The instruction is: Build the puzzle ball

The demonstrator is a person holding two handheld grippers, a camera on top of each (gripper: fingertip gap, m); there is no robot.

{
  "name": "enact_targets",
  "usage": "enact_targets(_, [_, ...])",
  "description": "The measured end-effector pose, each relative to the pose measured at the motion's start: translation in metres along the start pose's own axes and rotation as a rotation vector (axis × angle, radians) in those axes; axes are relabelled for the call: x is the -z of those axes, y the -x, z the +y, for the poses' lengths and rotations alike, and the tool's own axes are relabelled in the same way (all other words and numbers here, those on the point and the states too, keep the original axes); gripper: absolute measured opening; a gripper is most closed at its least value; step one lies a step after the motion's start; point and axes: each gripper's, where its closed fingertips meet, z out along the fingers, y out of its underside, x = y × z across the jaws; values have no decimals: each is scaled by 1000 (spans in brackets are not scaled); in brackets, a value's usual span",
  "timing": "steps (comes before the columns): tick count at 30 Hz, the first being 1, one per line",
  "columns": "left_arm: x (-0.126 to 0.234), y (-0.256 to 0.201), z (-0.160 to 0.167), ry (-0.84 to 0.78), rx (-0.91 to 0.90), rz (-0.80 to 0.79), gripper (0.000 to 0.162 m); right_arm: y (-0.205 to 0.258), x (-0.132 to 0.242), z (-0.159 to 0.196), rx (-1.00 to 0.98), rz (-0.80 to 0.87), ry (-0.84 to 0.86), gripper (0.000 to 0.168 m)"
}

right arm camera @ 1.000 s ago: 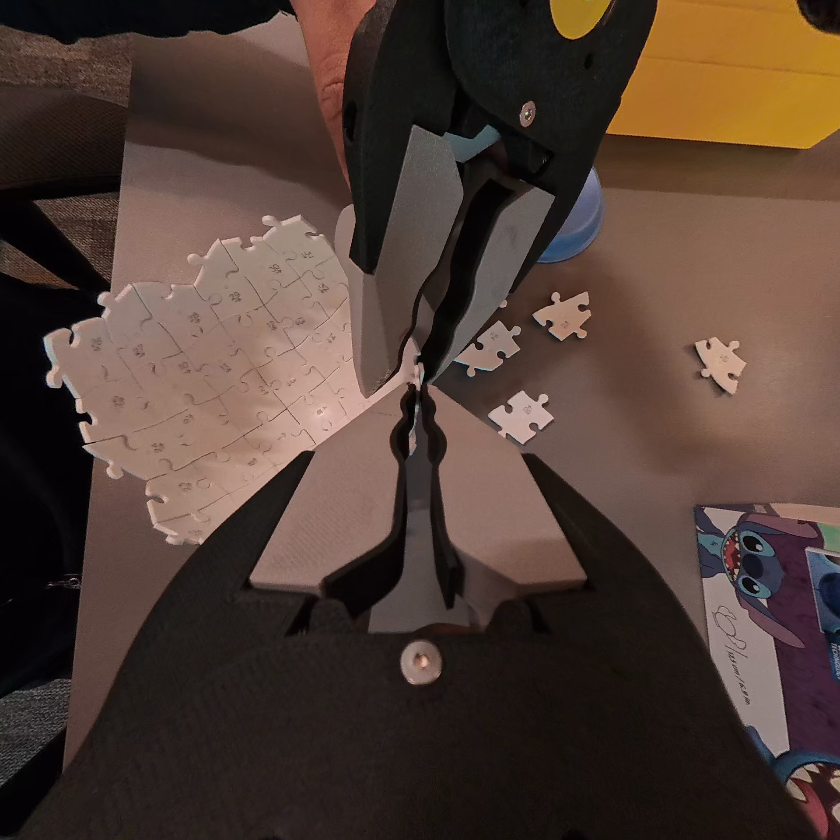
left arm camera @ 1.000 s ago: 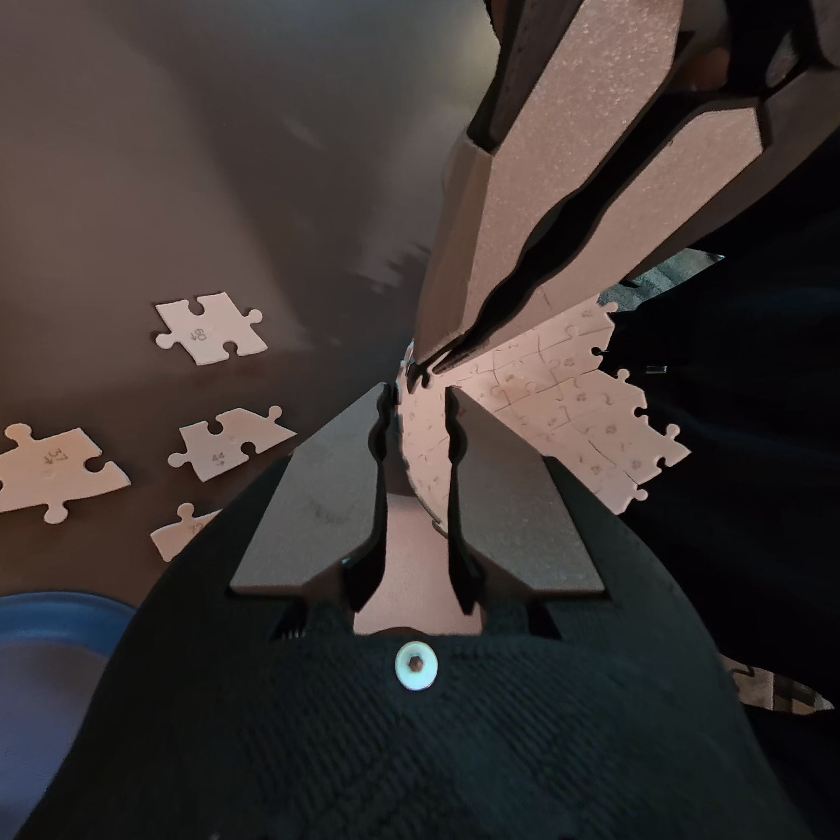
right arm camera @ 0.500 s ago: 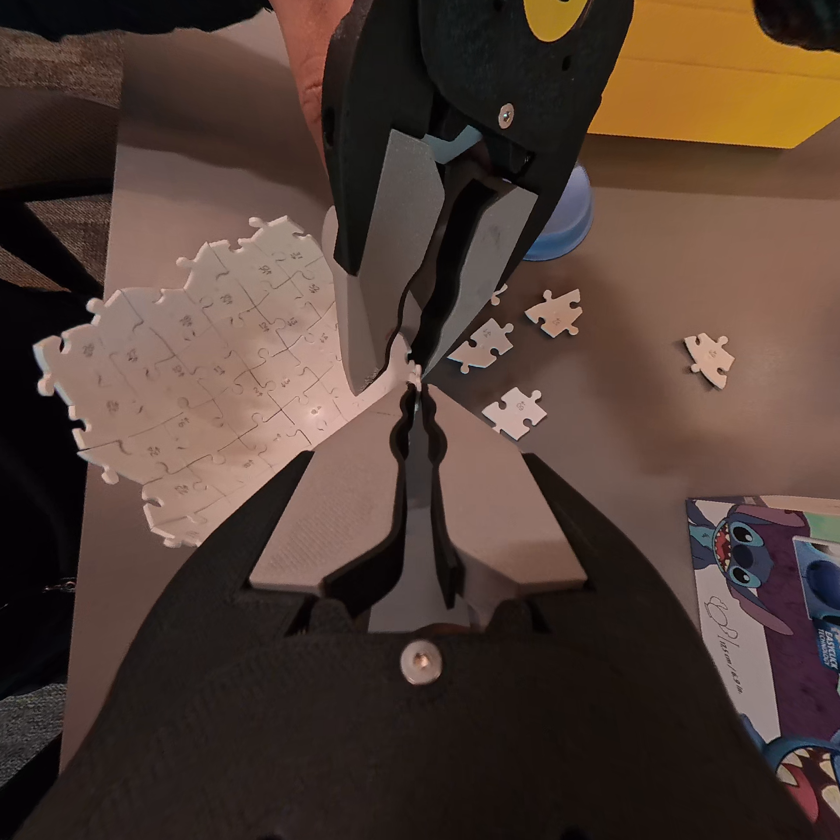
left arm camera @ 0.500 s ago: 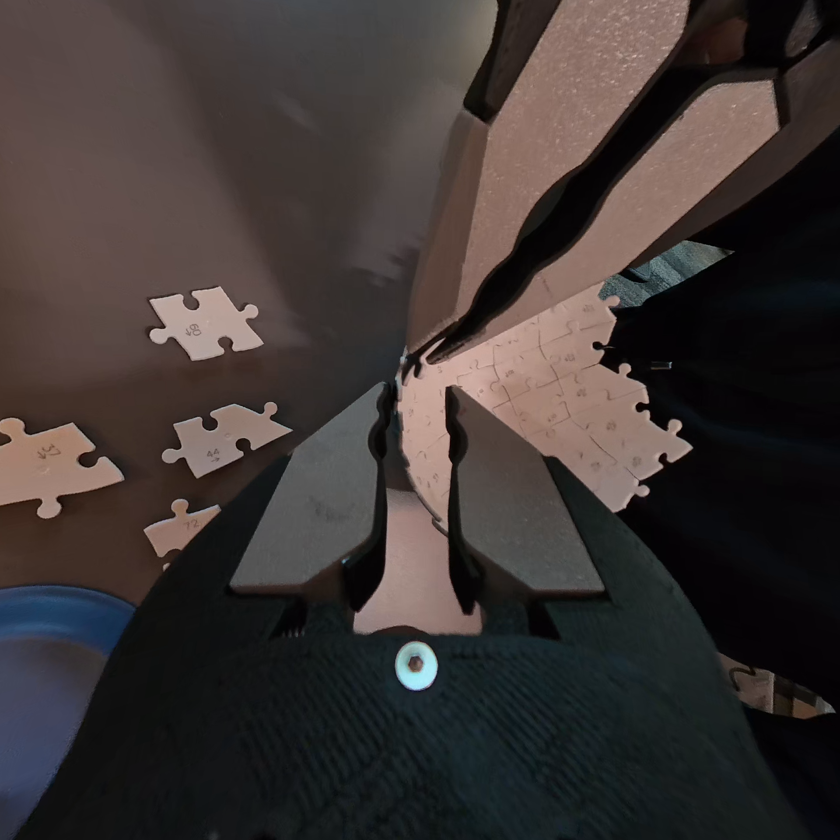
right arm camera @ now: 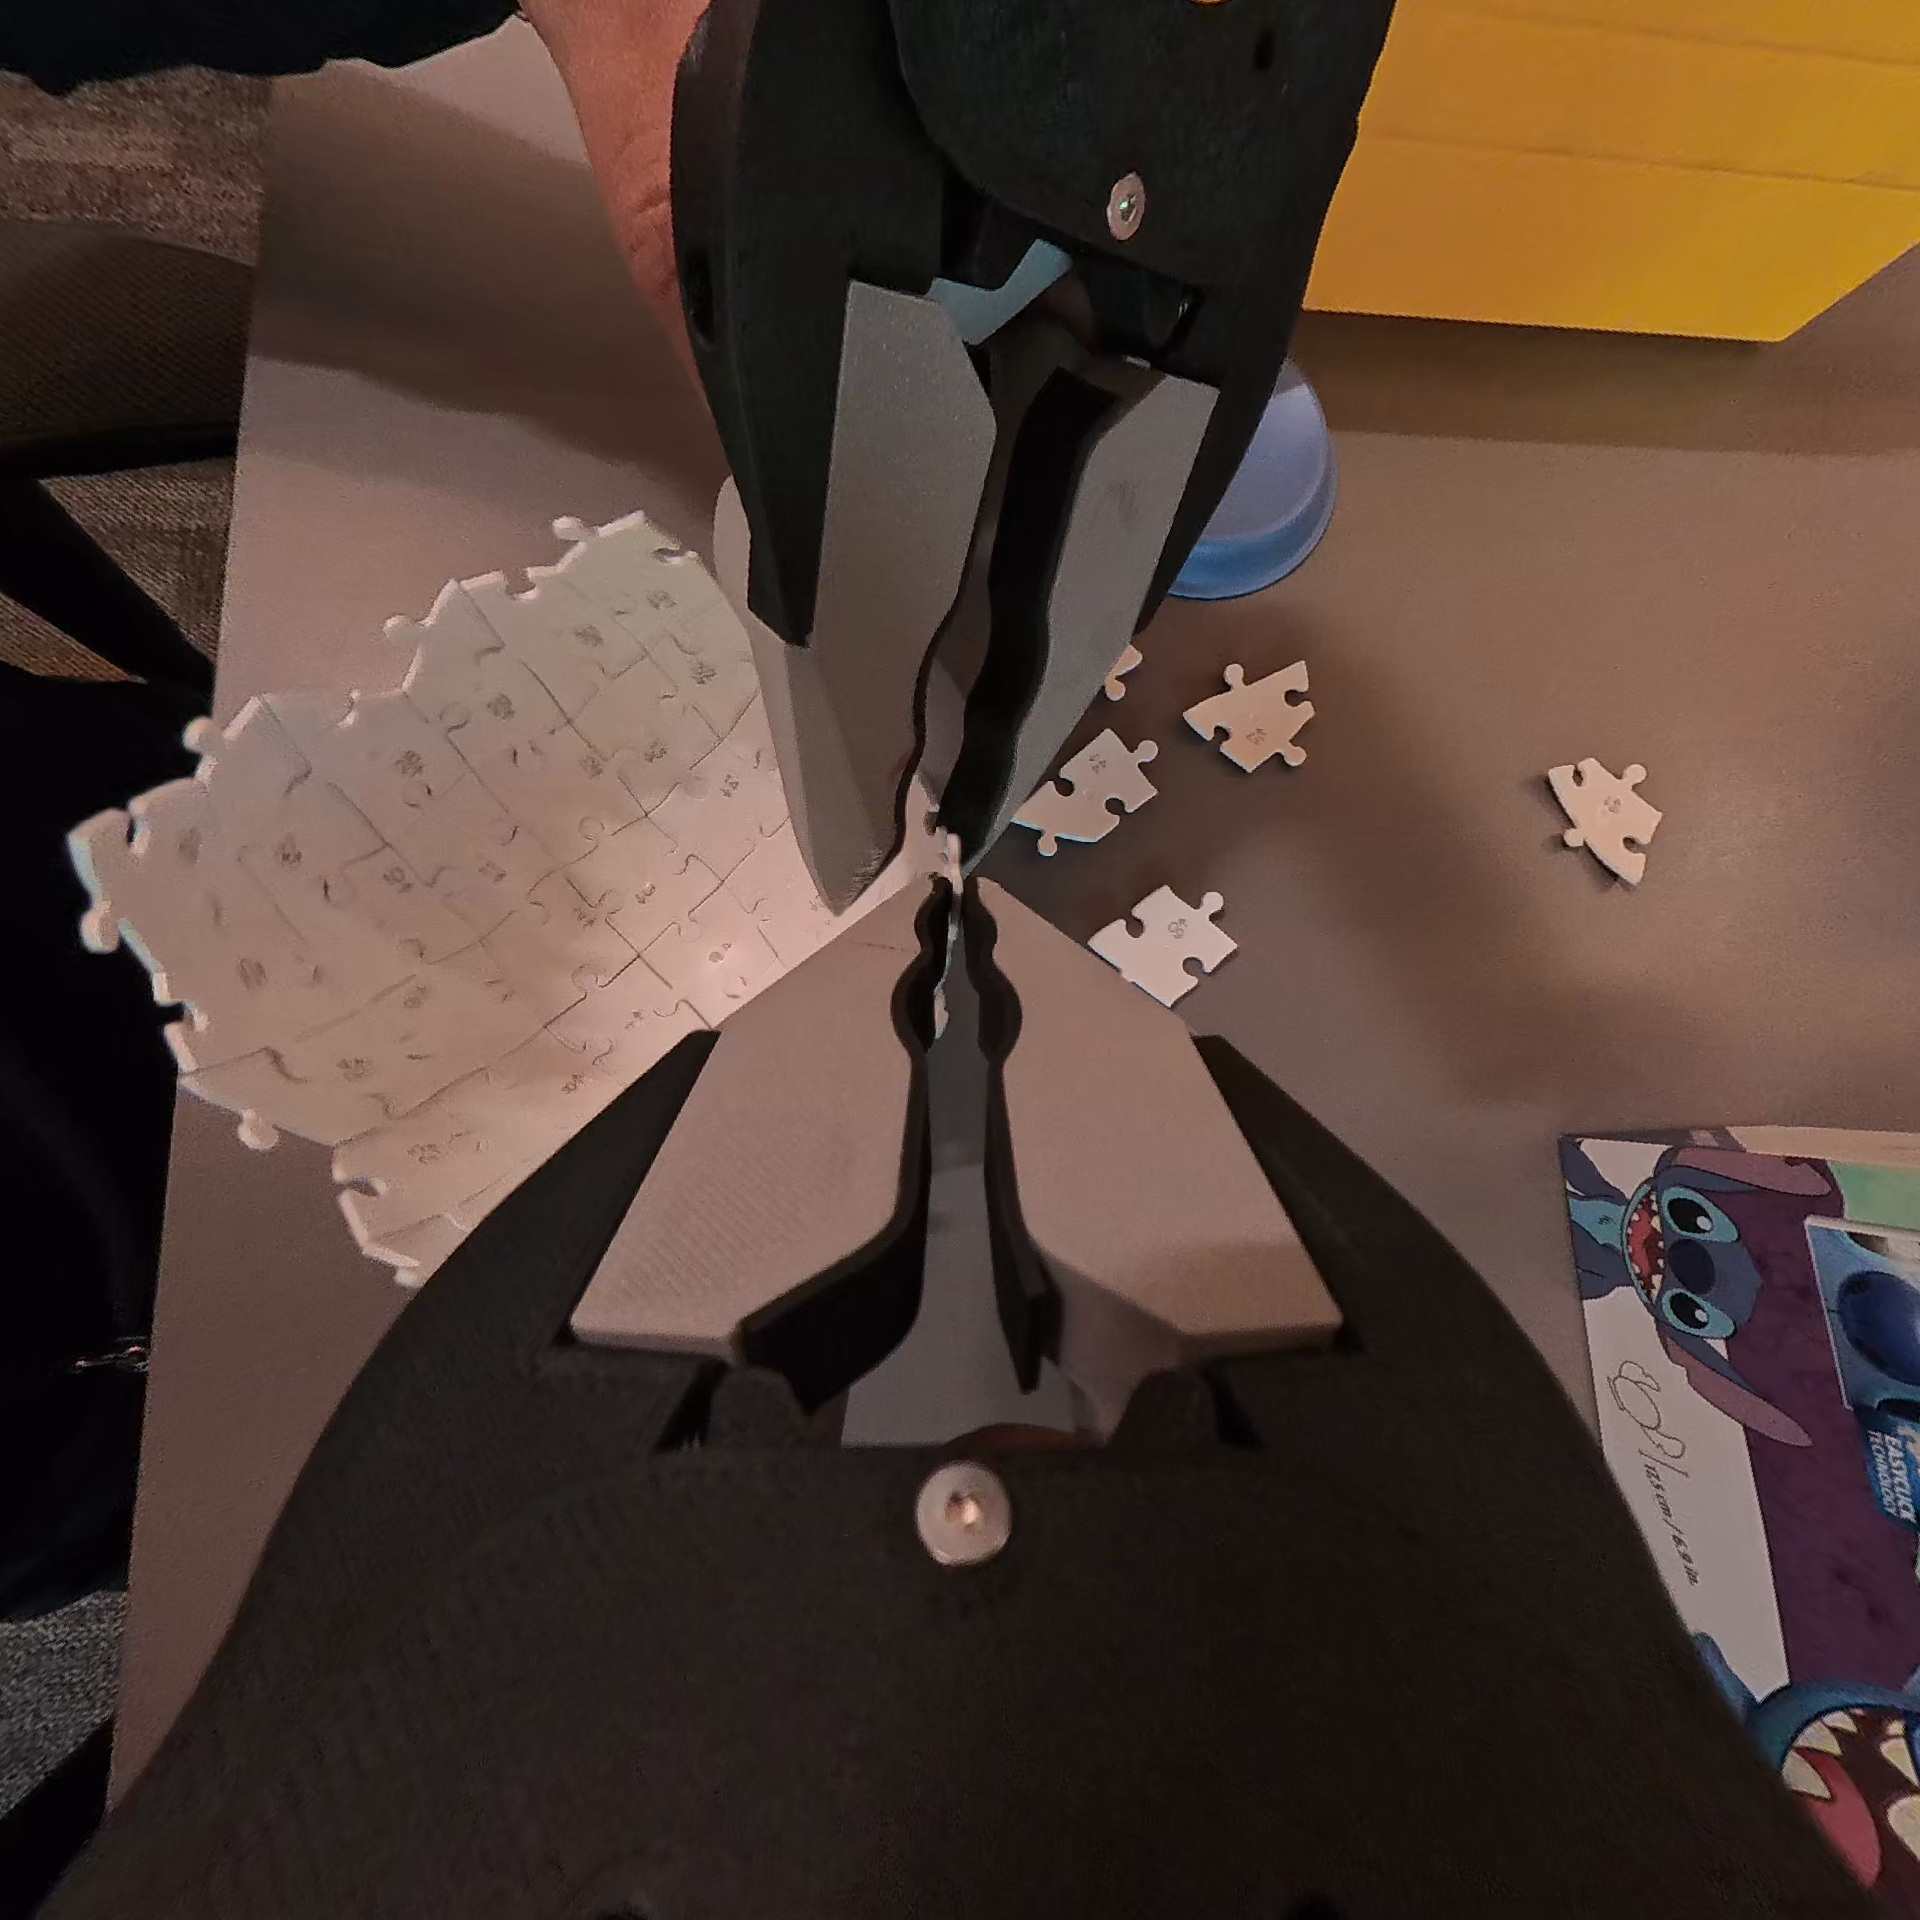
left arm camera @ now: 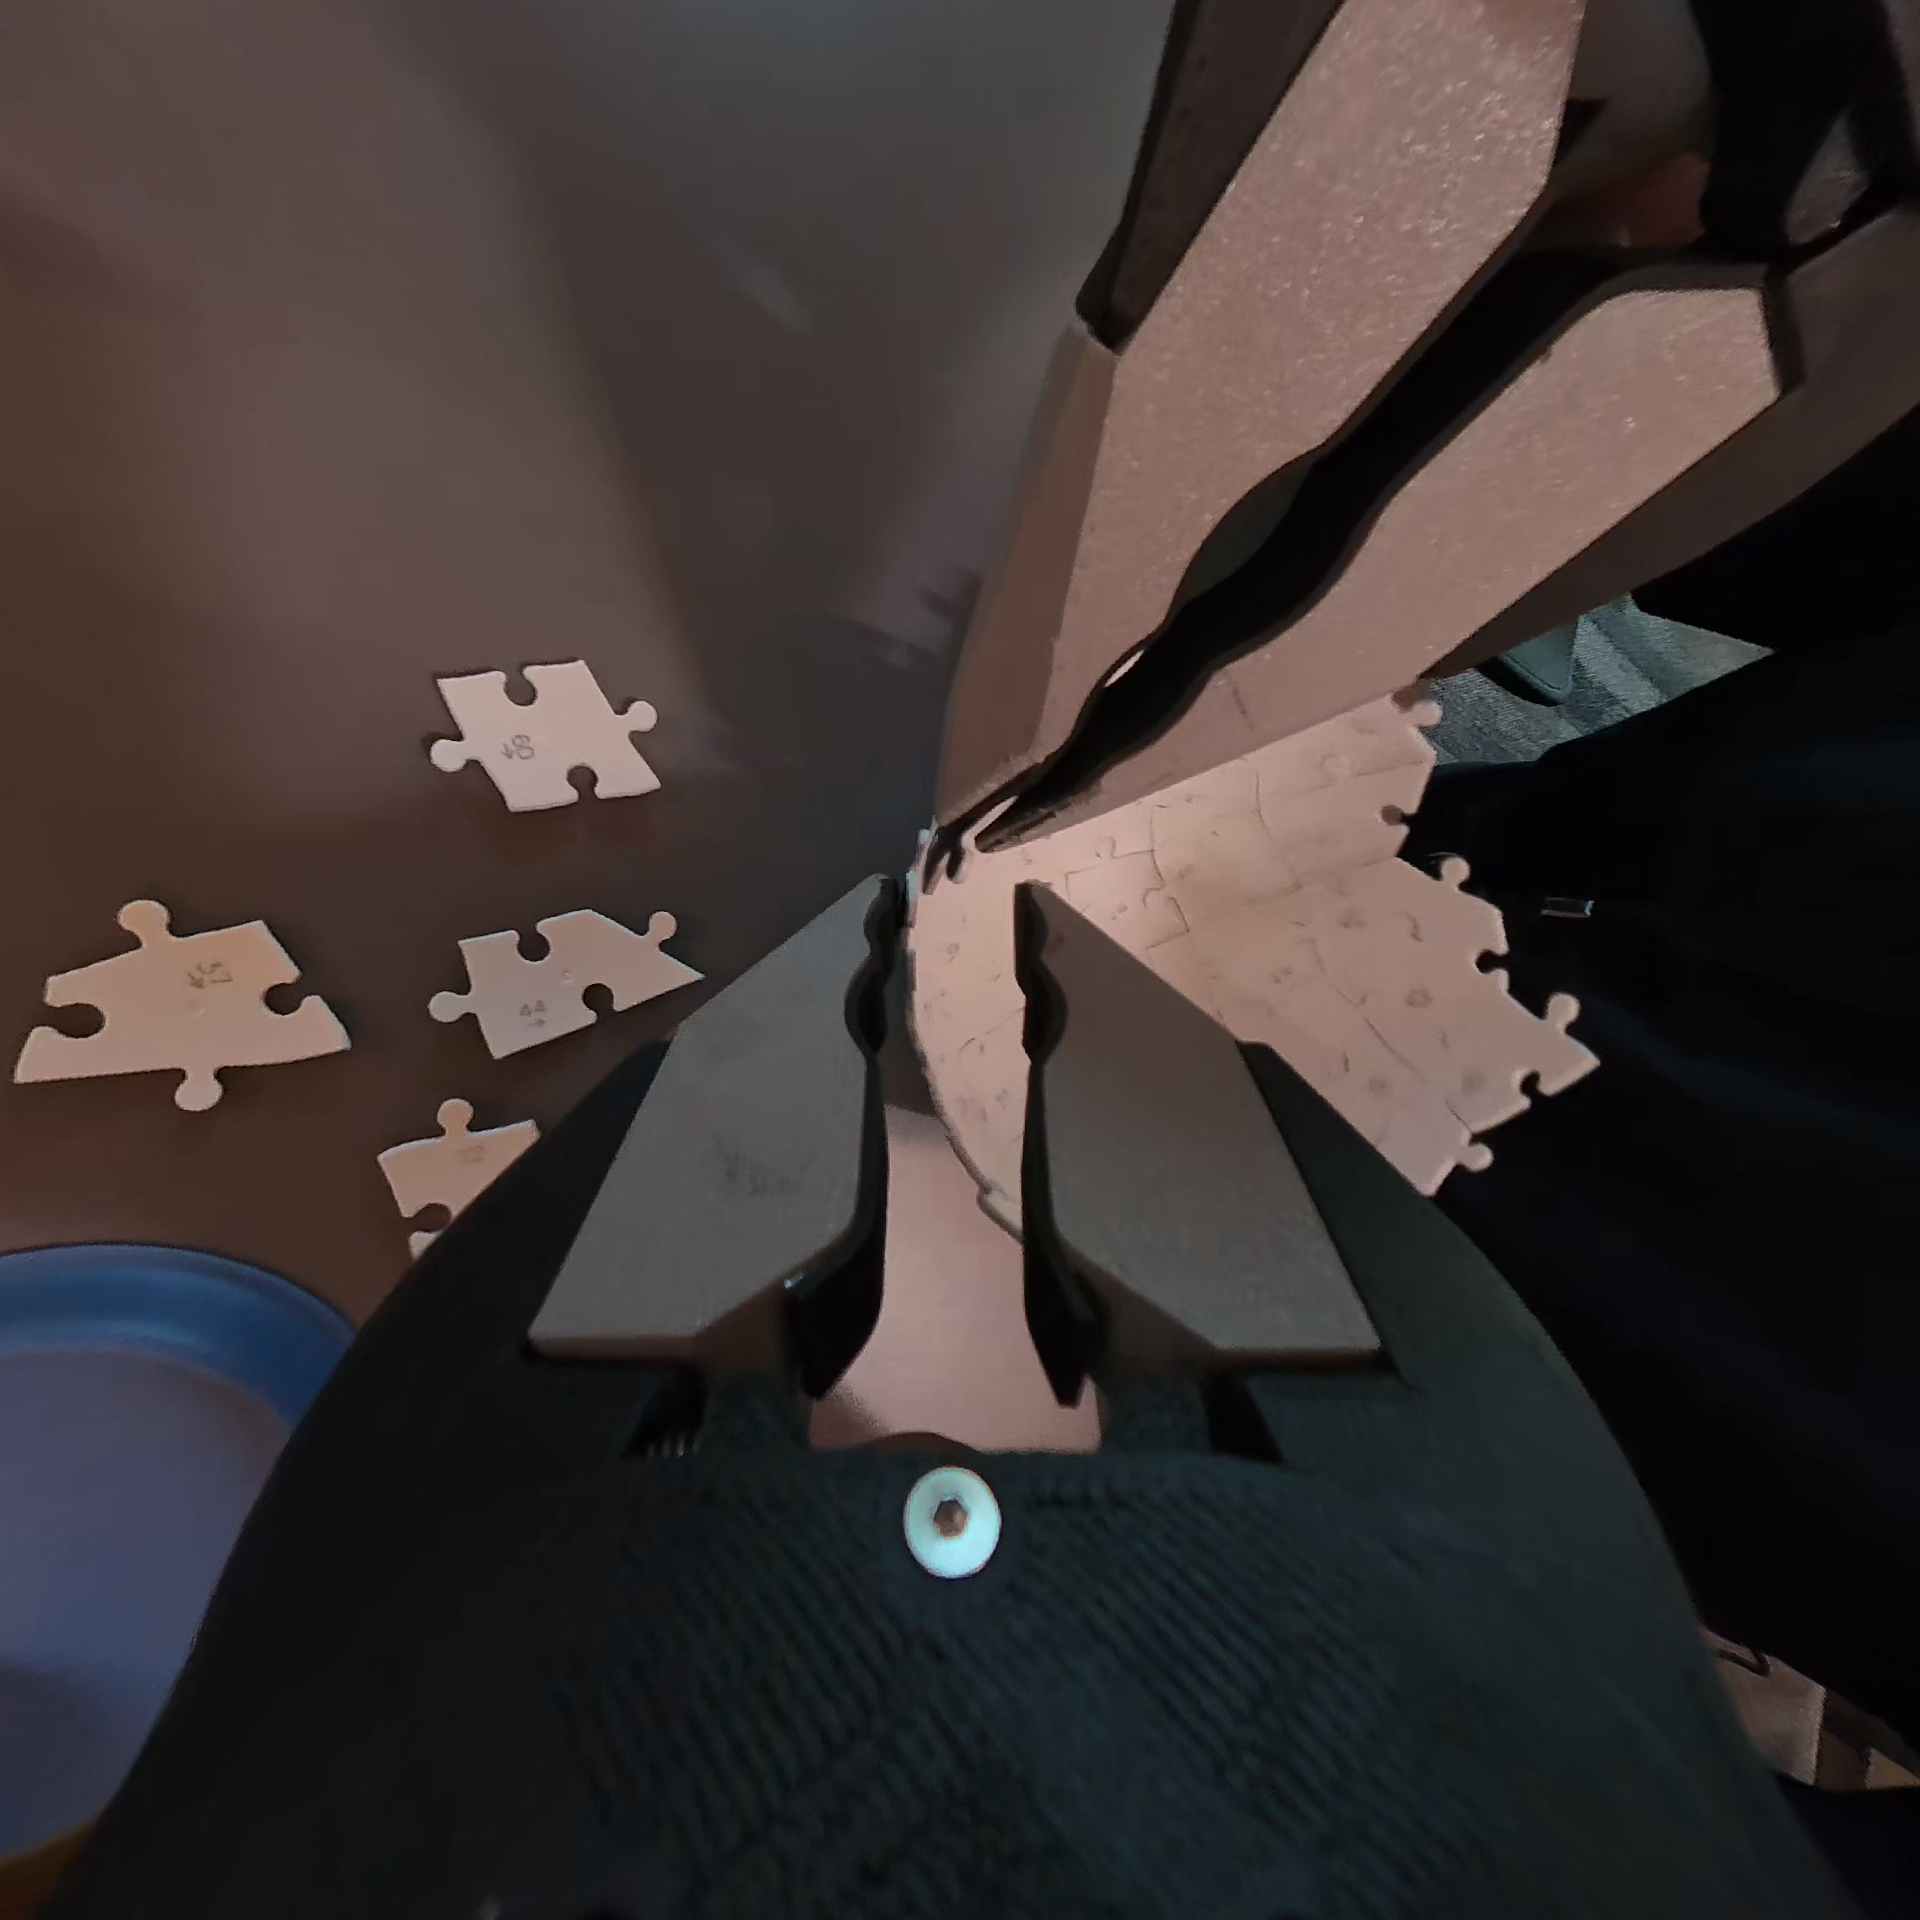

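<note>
The partly built puzzle ball is a curved white shell of joined pieces, held tilted above the grey table. It also shows in the left wrist view. My left gripper has the shell's rim between its jaws; it comes in from the top of the right wrist view. My right gripper is shut on a thin white puzzle piece at that same rim, tip to tip with the left. It enters the left wrist view from the upper right.
Several loose white pieces lie on the table. A blue bowl stands behind them, near my left gripper. A printed cartoon sheet lies at the right and a yellow box at the back. My left and right fingertips are right by each other. From either gripper's tips it is about 15 centimeters to the blue bowl.
Both grippers keep their hold at the shell's rim. The shell and the left gripper have shifted slightly left in the right wrist view. The loose pieces have not moved.
</note>
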Motion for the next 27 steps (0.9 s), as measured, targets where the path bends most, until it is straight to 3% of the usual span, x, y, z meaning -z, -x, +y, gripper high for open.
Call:
enact_targets(9, [2, 7, -8, 17, -24, -7, 10, -4, 0, 2, -11, 2, -3, 0])
enact_targets(27, [-3, 9, -7, 23, -31, -48, 7, -6, 0, 5, -59, -37, -52, 0])
